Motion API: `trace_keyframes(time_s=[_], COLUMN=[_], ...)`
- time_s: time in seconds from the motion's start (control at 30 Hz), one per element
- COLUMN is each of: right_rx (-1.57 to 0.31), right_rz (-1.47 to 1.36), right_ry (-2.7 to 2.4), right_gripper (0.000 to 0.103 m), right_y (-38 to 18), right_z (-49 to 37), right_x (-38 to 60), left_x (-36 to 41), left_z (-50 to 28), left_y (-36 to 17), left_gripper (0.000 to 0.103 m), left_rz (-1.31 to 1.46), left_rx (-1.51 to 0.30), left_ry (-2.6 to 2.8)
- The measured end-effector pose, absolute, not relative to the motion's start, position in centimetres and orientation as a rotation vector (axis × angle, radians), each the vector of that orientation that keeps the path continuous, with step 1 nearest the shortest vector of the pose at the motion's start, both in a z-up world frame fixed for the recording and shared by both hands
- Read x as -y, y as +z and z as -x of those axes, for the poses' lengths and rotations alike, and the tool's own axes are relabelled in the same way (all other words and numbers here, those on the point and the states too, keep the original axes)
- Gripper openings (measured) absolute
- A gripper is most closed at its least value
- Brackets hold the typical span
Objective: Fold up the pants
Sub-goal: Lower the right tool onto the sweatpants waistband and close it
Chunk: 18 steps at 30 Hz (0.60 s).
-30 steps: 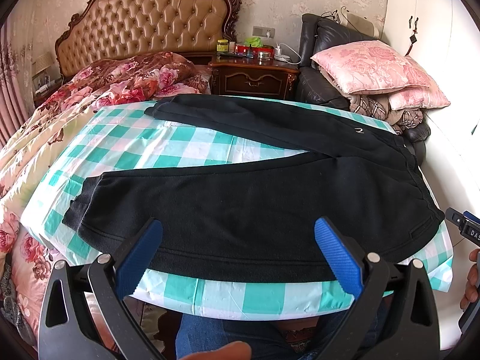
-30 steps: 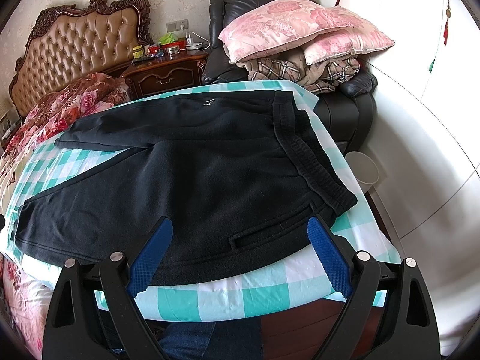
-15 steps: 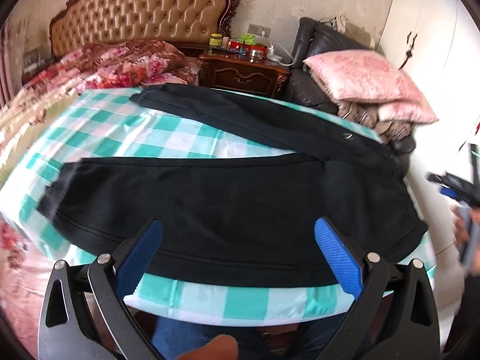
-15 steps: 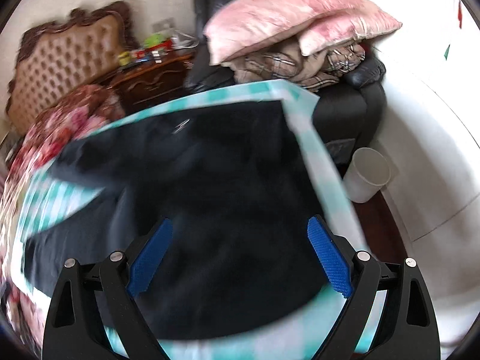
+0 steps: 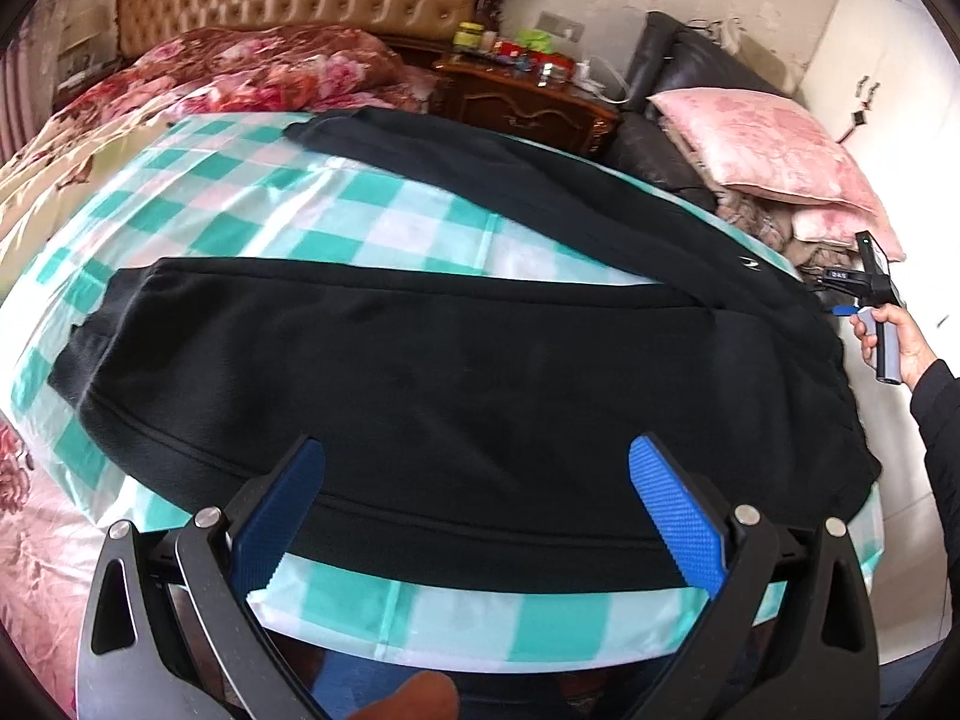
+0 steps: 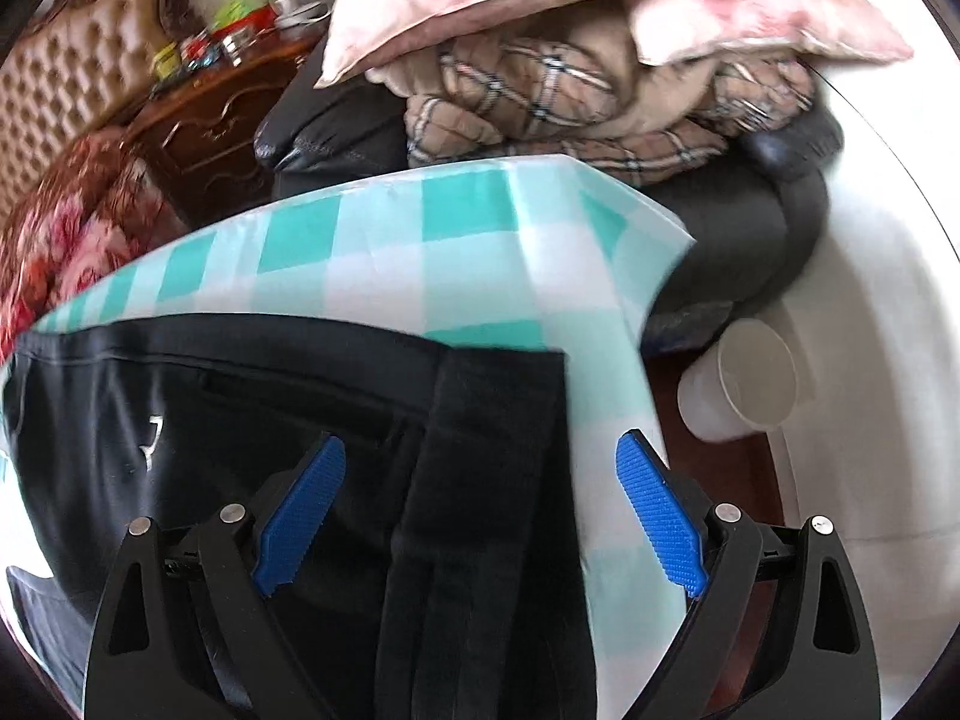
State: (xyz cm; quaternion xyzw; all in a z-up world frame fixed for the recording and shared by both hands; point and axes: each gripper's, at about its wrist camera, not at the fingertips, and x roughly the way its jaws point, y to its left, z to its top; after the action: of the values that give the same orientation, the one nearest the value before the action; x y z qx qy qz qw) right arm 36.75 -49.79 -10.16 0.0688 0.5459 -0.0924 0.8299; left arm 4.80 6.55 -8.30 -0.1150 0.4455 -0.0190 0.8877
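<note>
Black pants [image 5: 456, 372] lie spread flat on a table under a teal-and-white checked cloth [image 5: 336, 222], legs apart and pointing left, waist at the right. My left gripper [image 5: 474, 516] hangs open above the near leg's lower edge, with nothing between its blue pads. My right gripper [image 6: 480, 516] is open low over the ribbed waistband [image 6: 492, 480] at the pants' far right corner, the band lying between its fingers. The left wrist view shows the right gripper [image 5: 864, 294] in a hand beyond the waist.
A black leather armchair [image 6: 744, 240] piled with pink pillows [image 6: 540, 6] and a plaid blanket [image 6: 570, 114] stands just past the table corner. A white bin [image 6: 744, 384] sits on the floor beside it. A floral bed [image 5: 228, 72] and wooden nightstand [image 5: 528, 102] lie behind.
My right gripper has swung forward and down from the near table edge to the waistband's far corner. My left gripper has shifted slightly closer over the near leg. Both stayed open.
</note>
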Motion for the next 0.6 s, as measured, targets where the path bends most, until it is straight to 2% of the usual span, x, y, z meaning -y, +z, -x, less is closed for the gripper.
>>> trace_keyframes(time_s=[0.1,0.13,0.2,0.27,0.37,0.4,0.47,0.6], right_rx=[-1.177,-1.196,-1.208,-1.187,-1.164,-1.156,-1.134,-1.049], right_rz=[-0.116,-0.106,-0.088,-0.091,-0.074,-0.054,-0.028,-0.009], right_ry=[-0.171,-0.161,-0.140,-0.149,-0.119,-0.118,-0.116,-0.076], right_gripper=[0.086,0.077,0.074,0.054,0.038,0.028,0.022,0.017], right_y=[-11.4,-11.9,-12.6,-12.4,-11.8,-11.5,-10.6,-7.7], right_z=[-37.9,-38.1,-38.5,-38.5,-38.3,-38.2,-37.8,-36.3], right_x=[49.5,49.3,49.2,49.3,49.0,48.8,48.4,47.2], left_x=[-7.6,-7.9,-8.4,-8.7,-8.7,-8.6,-8.4,-7.6], left_z=[-5.0,-5.1,-5.2,-5.3,-5.6,-5.7,-5.9,-6.0], left_y=[-8.8,-8.9,-9.0,-9.1,-9.2,-9.2,-9.2,-8.8], left_gripper=[0.101,0.101,0.101,0.101,0.101,0.101,0.101,0.101], left_rz=[0.251,0.254,0.265,0.271,0.269,0.271,0.274,0.261], left_rx=[-0.951,-0.958,-0.965,-0.970,-0.979,-0.980,-0.982,-0.970], left_ry=[-0.014,-0.007,0.005,0.012,0.017,0.016,0.012,-0.003])
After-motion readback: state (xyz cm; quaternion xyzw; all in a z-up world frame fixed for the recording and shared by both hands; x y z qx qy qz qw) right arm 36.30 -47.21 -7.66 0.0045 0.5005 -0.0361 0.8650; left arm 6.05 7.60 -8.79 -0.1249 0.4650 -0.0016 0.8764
